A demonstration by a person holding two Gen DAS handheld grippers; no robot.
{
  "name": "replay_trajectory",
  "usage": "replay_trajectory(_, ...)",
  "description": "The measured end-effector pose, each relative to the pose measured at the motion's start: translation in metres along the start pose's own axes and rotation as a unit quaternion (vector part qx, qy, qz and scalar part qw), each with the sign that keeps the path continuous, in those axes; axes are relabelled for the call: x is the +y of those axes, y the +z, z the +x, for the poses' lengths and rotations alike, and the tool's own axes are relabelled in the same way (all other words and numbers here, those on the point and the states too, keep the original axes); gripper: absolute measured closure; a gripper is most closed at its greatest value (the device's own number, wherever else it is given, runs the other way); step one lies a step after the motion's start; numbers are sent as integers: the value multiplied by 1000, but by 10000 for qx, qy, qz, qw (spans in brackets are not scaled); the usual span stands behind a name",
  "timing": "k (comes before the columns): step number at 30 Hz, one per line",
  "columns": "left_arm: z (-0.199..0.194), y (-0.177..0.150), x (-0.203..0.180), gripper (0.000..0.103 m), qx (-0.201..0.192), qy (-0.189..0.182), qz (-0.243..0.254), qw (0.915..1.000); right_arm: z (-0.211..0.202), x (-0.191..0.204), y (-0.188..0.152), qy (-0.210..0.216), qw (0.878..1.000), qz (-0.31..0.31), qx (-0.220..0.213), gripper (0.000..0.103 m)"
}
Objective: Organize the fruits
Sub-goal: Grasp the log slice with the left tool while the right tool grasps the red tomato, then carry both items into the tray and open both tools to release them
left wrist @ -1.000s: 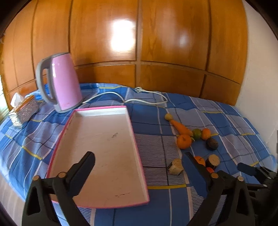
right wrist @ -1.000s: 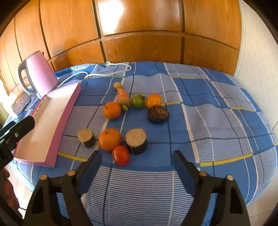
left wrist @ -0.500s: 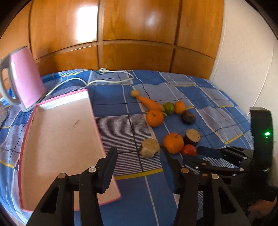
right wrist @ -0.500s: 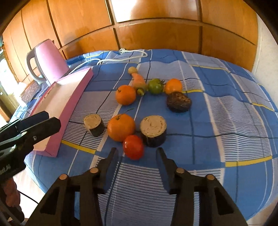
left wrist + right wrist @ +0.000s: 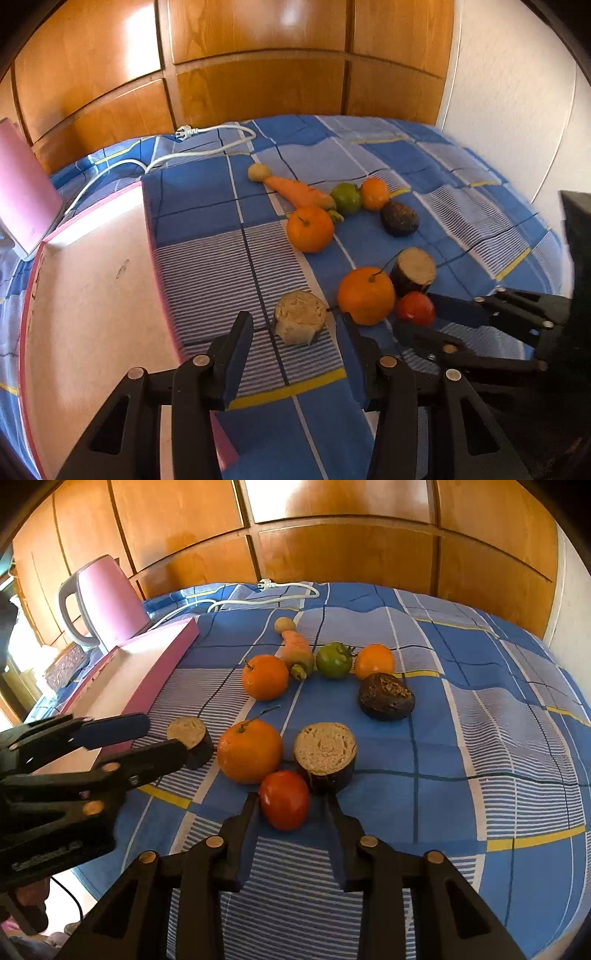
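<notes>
Left to right across the blue checked bed cover [image 5: 461, 709]: pink tray [image 5: 92, 295] at its left edge, fruit clustered mid-cover.

Left gripper [image 5: 295, 332]: jaws closing around the small cut stump piece [image 5: 300, 320], which lay between the tips; pads apparently not yet pressing (contact unclear). Its cut face pointed up, short axis vertical.

Right gripper [image 5: 290, 805]: jaws closing on the red tomato [image 5: 284, 799], directly ahead between the tips, touching the large orange [image 5: 249, 750] and the bigger stump [image 5: 327, 755]. Left pad at the skin; right pad showed a gap.

Judgement: each hand was nearest its own target; the tray lay to the left.
</notes>
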State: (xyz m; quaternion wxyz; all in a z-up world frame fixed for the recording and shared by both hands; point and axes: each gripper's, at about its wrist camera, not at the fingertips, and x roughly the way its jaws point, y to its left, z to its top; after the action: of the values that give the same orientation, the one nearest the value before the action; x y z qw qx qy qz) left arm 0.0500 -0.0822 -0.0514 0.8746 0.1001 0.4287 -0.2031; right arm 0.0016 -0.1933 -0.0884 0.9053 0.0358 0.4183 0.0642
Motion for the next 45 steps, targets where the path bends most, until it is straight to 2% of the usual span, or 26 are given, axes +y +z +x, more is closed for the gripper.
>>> replay_trajectory(4, 14, 3, 2, 56, 155, 45, -34, 9999, 0, -2, 0, 20, 10000, -22, -25, 71)
replay_trajectory(5, 17, 3, 2, 59, 173, 35, -36, 9998, 0, -2, 0, 25, 10000, -18, -28, 71)
replay_trajectory(6, 18, 3, 1, 67, 173, 17, -31, 9998, 0, -2, 0, 25, 10000, -16, -33, 72)
replay_trajectory(7, 20, 2, 0, 70, 183, -3, -29, 9998, 0, -2, 0, 21, 10000, -16, -34, 72)
replay_trajectory(10, 19, 1, -2, 70, 119, 47, -73, 9999, 0, -3, 1, -6, 10000, 3, -27, 77)
replay_trajectory(18, -5, -5, 5, 70, -139, -58, -456, 9988, -9, -5, 1, 137, 9998, 174, 22, 77)
replay_trajectory(27, -45, -3, 23, 70, -585, -22, -911, 9941, -27, 10, 9, 179, 9997, -47, -169, 77)
replay_trajectory(35, -74, -5, 68, 70, -875, 386, -1496, 9841, -34, 38, 28, 406, 9979, -450, -227, 77)
replay_trajectory(39, -80, -14, 97, 70, -872, 784, -1818, 9763, -28, 60, 38, 697, 9951, -702, -83, 77)
replay_trajectory(45, -81, -32, 134, 70, -768, 1163, -2286, 9635, -17, 104, 52, 986, 9872, -1253, 77, 77)
